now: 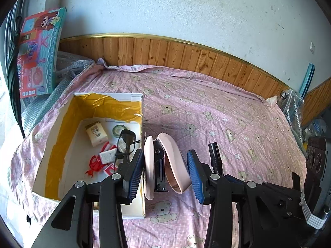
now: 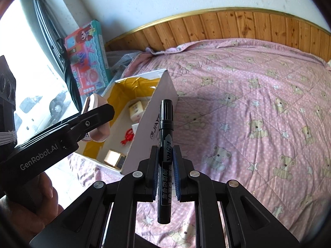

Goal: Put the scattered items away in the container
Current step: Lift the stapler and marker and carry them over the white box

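Observation:
My left gripper (image 1: 165,155) is shut on a pink stapler (image 1: 173,165), whose arms are splayed apart between the blue pads. It hangs over the right wall of the white box with yellow lining (image 1: 62,124). In the box lie a tissue pack (image 1: 96,133), a green tape roll (image 1: 120,129), black glasses (image 1: 126,142) and a red trinket (image 1: 94,164). My right gripper (image 2: 166,161) is shut on a black marker (image 2: 166,124), upright, just right of the box wall (image 2: 153,124). The marker's tip (image 1: 215,155) also shows in the left wrist view. The stapler (image 2: 97,105) appears over the box in the right wrist view.
A pink bear-print bedsheet (image 1: 227,113) covers the bed. A wooden panel (image 1: 186,55) runs along the wall behind. A colourful toy carton (image 1: 39,55) and bubble wrap (image 1: 68,70) stand at the far left. A hand (image 2: 41,196) holds the left gripper.

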Demonstrator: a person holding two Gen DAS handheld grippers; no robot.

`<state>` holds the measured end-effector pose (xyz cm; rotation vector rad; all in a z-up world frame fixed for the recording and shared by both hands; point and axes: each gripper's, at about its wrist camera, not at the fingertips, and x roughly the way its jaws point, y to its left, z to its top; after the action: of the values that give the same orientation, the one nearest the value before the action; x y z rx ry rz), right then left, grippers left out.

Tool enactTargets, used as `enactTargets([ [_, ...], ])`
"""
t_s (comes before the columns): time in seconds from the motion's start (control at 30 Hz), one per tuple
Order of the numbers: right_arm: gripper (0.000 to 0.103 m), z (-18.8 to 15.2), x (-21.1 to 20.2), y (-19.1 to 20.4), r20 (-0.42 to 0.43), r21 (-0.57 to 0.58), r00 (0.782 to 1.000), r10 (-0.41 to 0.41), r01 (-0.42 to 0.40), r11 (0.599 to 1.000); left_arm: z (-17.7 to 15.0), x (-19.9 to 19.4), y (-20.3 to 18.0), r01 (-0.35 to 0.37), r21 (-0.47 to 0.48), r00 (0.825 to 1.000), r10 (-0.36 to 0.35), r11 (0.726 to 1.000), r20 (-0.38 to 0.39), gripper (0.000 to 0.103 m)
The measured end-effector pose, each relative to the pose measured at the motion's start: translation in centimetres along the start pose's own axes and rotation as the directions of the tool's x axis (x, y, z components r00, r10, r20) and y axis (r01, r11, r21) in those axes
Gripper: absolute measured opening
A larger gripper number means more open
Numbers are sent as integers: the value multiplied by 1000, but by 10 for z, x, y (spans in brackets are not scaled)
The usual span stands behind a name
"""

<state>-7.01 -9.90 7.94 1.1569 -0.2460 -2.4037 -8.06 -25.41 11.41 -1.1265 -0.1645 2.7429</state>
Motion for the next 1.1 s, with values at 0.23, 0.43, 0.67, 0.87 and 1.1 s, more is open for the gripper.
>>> enactTargets([
  [0.23, 14, -4, -4, 27, 1, -54, 1000, 11, -11, 998, -7, -20, 29, -68, -32, 998, 69, 997, 15, 44],
  [0.43, 13, -2, -5, 47, 3, -91, 1000, 19, -19, 996, -10, -33, 44, -79, -55, 996, 81, 995, 32, 44],
  [0.67, 14, 3, -6, 66, 8, -136, 1000, 30, -28, 990, -6, -41, 56, -74, -74, 996, 78, 994, 51, 44],
  [0.87, 14, 11, -3, 82, 10, -171, 999, 42, -40, 984, -3, -43, 64, -77, -89, 995, 82, 993, 58, 44],
  [1.1, 14, 24, 4, 98, 9, -208, 998, 61, -58, 976, 1, -42, 79, -88, -108, 994, 95, 990, 57, 44],
])
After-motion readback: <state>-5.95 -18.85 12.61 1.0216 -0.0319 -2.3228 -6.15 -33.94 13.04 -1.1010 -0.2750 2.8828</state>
